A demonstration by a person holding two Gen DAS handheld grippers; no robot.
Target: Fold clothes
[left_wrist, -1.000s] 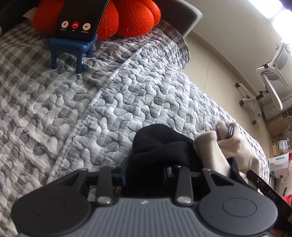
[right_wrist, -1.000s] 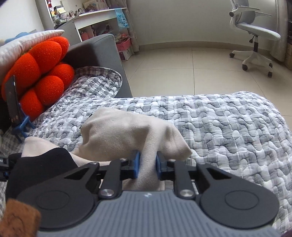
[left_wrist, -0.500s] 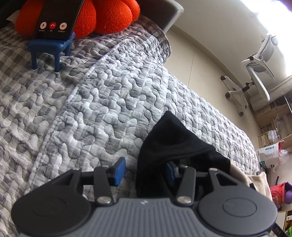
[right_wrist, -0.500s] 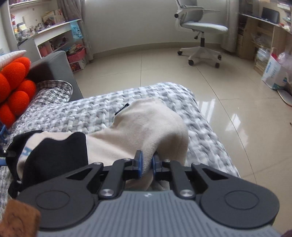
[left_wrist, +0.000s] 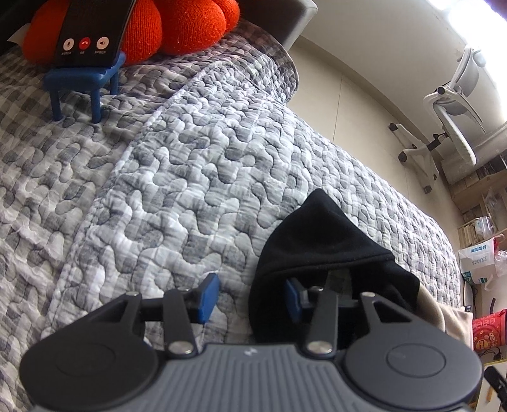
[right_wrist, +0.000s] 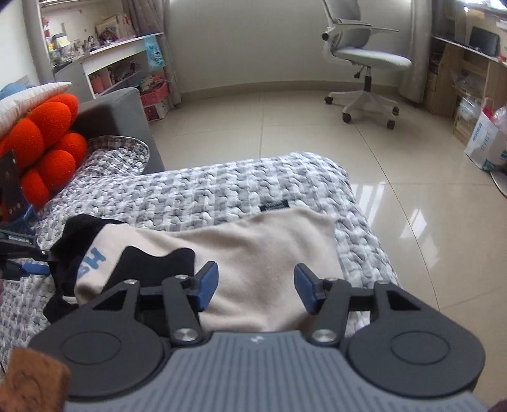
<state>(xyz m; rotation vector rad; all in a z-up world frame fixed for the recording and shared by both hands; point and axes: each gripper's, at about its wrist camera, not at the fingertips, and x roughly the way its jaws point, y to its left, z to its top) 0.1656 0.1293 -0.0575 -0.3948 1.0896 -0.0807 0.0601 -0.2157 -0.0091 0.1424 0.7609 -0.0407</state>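
A beige and black garment (right_wrist: 263,244) with blue letters lies spread across the quilted bed cover (right_wrist: 221,193), its far edge near the bed's corner. My right gripper (right_wrist: 256,286) hovers just above the beige part; its jaws are opening and the pads touch no cloth. In the left wrist view the garment's black end (left_wrist: 320,234) rises in a peak and drapes over the right finger of my left gripper (left_wrist: 249,298). Those jaws are closing, with the cloth's edge between them and the left pad (left_wrist: 207,298) clear of it. A beige strip (left_wrist: 443,317) shows behind.
A phone (left_wrist: 92,35) on a small blue stand (left_wrist: 85,76) sits before an orange knotted cushion (left_wrist: 190,22) at the head of the bed. Beyond the bed edge are tiled floor (right_wrist: 285,126), a white office chair (right_wrist: 364,63), shelves and a cardboard box (right_wrist: 484,142).
My right gripper, shut on a raised beige fold before, has opened and the beige cloth now lies flat. My left gripper's jaws parted from the black cloth.
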